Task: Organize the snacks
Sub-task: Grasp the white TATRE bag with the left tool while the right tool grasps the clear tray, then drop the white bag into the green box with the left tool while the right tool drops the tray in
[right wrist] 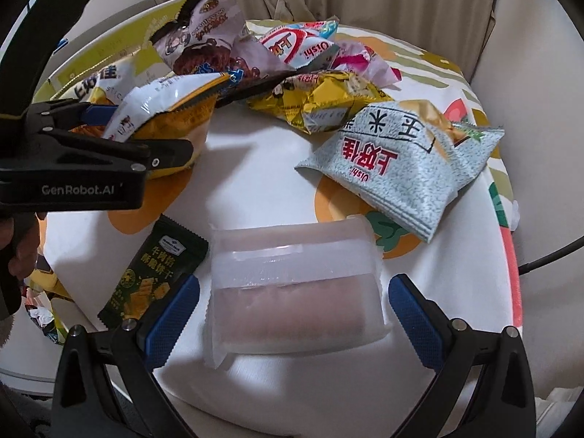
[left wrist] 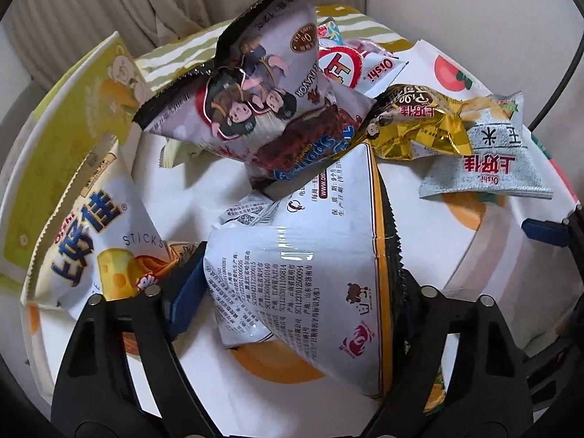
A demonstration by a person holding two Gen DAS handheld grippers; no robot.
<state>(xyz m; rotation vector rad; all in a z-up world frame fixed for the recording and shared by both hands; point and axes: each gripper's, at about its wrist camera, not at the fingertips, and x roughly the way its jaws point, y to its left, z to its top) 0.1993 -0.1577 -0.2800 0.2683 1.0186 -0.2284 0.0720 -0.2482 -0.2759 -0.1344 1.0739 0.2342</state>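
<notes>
Several snack bags lie on a round table under a fruit-print cloth. My left gripper is shut on a puffed white-and-yellow snack bag. The right wrist view shows that left gripper pinching the bag from both sides. My right gripper is open, its blue pads on either side of a translucent white packet and not pressing on it. Behind lie a purple chocolate bag, a gold bag and a grey-green Oishi bag.
A black-and-green packet lies just left of my right gripper. A cheese-sticks bag leans on a yellow-green carton at the left. A red-and-white bag lies at the back. Curtains hang behind the table. A hand holds the left gripper.
</notes>
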